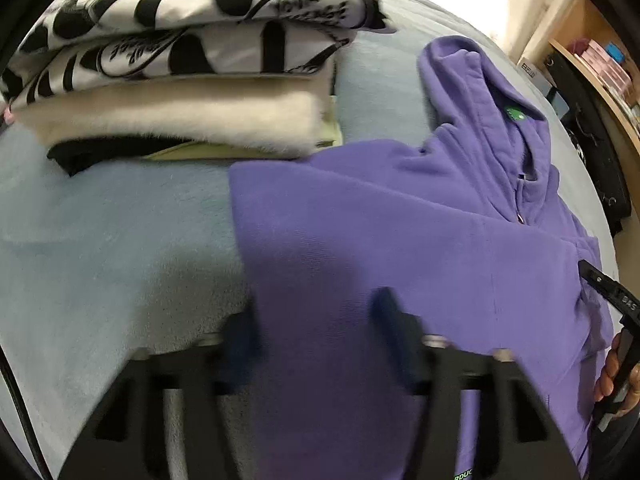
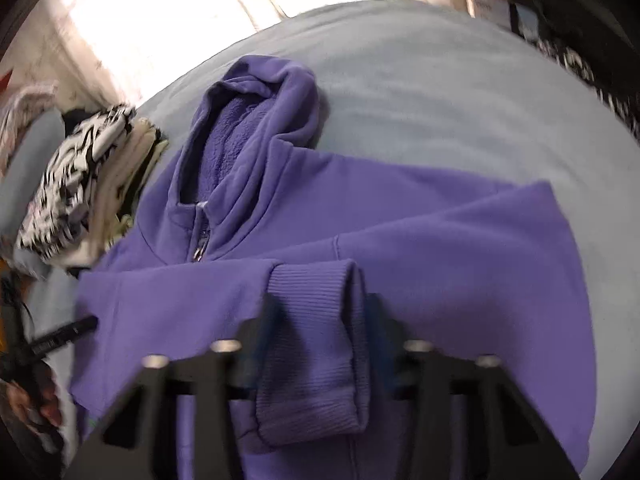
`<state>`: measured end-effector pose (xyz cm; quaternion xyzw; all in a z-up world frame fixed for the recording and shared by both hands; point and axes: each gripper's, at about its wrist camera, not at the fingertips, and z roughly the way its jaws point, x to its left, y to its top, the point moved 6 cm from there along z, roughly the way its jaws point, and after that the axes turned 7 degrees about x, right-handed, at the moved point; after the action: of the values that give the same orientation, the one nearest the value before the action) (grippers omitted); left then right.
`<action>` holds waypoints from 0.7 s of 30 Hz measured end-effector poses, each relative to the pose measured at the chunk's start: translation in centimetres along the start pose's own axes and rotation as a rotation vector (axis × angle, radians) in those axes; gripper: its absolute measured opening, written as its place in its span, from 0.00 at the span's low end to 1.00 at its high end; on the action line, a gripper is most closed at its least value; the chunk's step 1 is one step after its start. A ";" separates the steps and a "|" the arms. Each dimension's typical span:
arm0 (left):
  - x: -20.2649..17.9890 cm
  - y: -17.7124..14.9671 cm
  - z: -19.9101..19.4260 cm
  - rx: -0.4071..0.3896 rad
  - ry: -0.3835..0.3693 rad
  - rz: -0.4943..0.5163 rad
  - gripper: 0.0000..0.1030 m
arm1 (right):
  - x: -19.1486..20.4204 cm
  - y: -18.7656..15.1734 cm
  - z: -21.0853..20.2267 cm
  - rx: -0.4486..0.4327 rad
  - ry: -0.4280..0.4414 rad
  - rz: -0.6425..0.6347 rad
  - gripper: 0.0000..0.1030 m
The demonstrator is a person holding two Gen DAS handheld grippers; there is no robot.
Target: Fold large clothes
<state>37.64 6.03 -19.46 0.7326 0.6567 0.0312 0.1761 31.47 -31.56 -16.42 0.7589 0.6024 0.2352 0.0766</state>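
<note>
One purple hoodie [image 2: 400,240] lies face-up on the pale blue bed cover [image 1: 100,248], hood toward the far edge, zip shut at the collar. Both sleeves look folded in across the chest; the ribbed cuff [image 2: 316,340] of one lies on top near the hem side. Judged from this, the sleeve folds are done or nearly so, and the body fold, hem toward hood, is still to come. Beside the hoodie, by its shoulder, stands one stack of folded clothes [image 1: 180,80]: I count a black-and-white printed piece on top, folded double or perhaps two pieces, then a fluffy cream one, then slivers of pale yellow-green and black at the bottom. Four layers at least; an exact count I cannot give. Left gripper [image 1: 316,332]: fingers part-spread, straddling a purple fold; whether the pads press it I cannot tell, blurred. Right gripper [image 2: 320,320]: fingers drawn in on either side of the cuff, seemingly pinching it. Two grippers, each glimpsed in the other's view with a hand behind it.
</note>
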 end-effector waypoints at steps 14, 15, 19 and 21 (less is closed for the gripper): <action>0.3 -0.7 -4.4 -0.269 -0.040 0.013 0.15 | 4.5 1.2 -3.7 -0.232 0.105 -0.159 0.08; 0.8 -0.7 -3.8 -0.260 -0.038 0.000 0.15 | 4.3 1.2 -3.1 -0.224 0.070 -0.153 0.08; 2.1 -1.2 -0.9 -0.211 -0.029 -0.049 0.22 | 0.5 0.2 1.2 -0.062 -0.136 -0.063 0.09; 2.3 -1.1 -0.8 -0.212 -0.025 -0.061 0.27 | 0.0 0.0 0.4 -0.079 -0.145 -0.041 0.16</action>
<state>36.64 8.48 -19.47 0.6900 0.6694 0.0860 0.2616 31.63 -31.51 -16.84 0.7579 0.6009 0.2017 0.1545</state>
